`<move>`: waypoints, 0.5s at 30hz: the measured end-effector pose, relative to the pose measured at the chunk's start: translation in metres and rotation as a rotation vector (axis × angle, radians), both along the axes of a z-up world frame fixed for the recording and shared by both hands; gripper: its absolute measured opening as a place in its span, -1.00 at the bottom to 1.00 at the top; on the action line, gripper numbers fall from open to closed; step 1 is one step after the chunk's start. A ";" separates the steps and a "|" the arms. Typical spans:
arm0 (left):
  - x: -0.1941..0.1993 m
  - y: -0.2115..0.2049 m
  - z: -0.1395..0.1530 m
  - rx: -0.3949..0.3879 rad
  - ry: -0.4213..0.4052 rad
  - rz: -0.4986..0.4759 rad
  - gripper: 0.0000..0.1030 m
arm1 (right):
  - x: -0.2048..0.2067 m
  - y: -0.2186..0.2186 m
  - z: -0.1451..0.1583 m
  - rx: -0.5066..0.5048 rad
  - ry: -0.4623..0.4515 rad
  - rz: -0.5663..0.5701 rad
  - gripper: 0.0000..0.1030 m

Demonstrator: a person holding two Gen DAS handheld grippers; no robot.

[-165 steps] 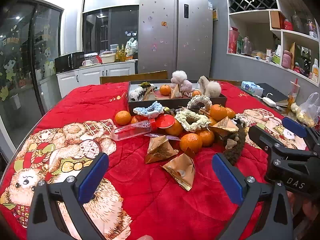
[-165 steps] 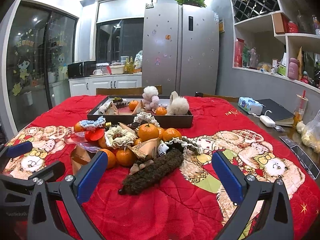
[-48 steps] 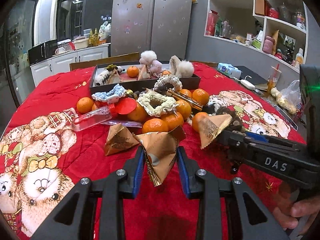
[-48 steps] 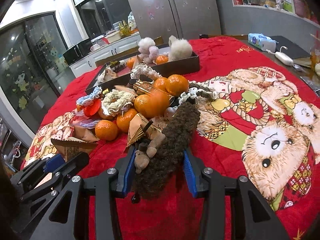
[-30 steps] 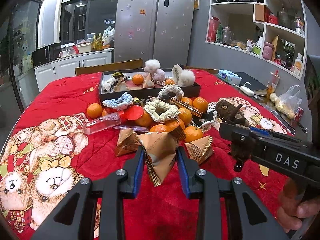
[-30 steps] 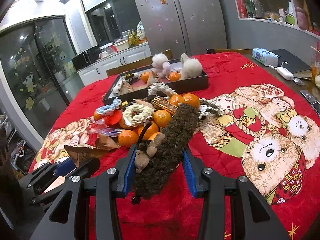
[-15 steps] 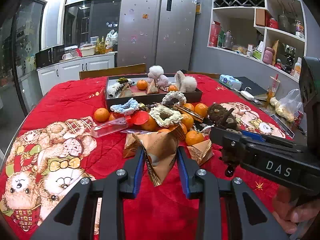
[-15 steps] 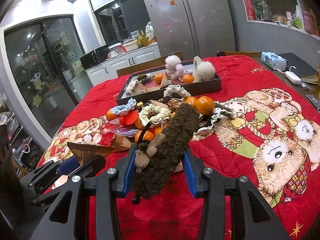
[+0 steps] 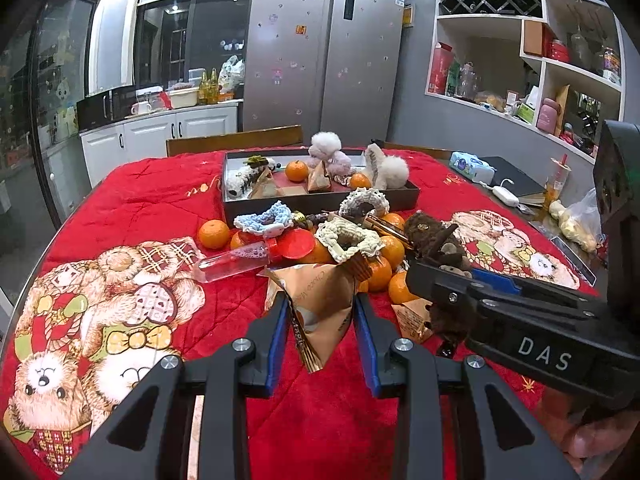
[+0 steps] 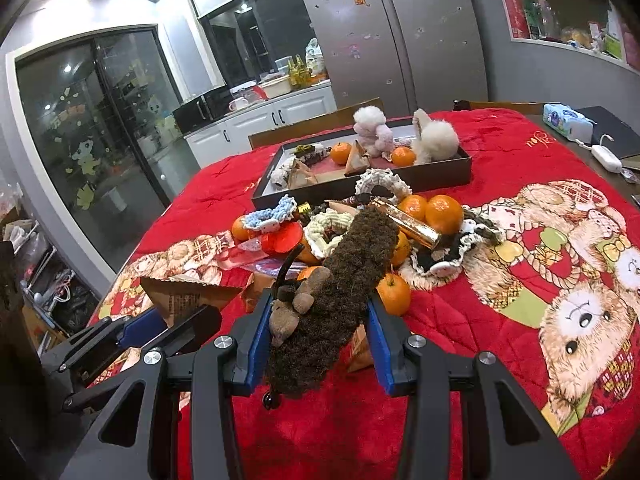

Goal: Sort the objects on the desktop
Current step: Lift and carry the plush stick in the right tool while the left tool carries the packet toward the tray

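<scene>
My left gripper (image 9: pixel 320 314) is shut on a brown triangular snack packet (image 9: pixel 320 300) and holds it above the red cloth. My right gripper (image 10: pixel 316 320) is shut on a long dark-brown fuzzy plush toy (image 10: pixel 348 272), also held off the cloth. In the left wrist view the right gripper (image 9: pixel 416 276) reaches in from the right with the plush toy (image 9: pixel 430 236) sticking up from it. In the right wrist view the left gripper (image 10: pixel 176 320) sits at the lower left with the packet (image 10: pixel 188 292). A dark tray (image 9: pixel 320 202) beyond the pile holds plush toys, oranges and packets.
A pile of oranges (image 9: pixel 214 234), crochet rings (image 9: pixel 348 238), a clear bottle with a red cap (image 9: pixel 236 260) and more packets (image 9: pixel 410 318) lies in front of the tray. A tissue pack (image 9: pixel 470 164), a notebook and a charger lie at the right edge. Chairs stand behind the table.
Both grippers began open and empty; each has since shut on its object and lifted it. Over the last second the right gripper drifted slightly toward the left one; both grips are unchanged.
</scene>
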State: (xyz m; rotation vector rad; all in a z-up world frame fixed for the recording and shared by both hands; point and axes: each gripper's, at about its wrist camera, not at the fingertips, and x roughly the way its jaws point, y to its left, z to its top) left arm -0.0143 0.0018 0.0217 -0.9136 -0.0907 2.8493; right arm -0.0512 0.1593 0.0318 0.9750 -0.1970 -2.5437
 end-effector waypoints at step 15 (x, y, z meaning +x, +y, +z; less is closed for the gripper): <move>-0.046 -0.014 0.006 0.016 -0.051 0.020 -0.36 | -0.044 -0.004 -0.003 -0.009 -0.051 0.037 -0.19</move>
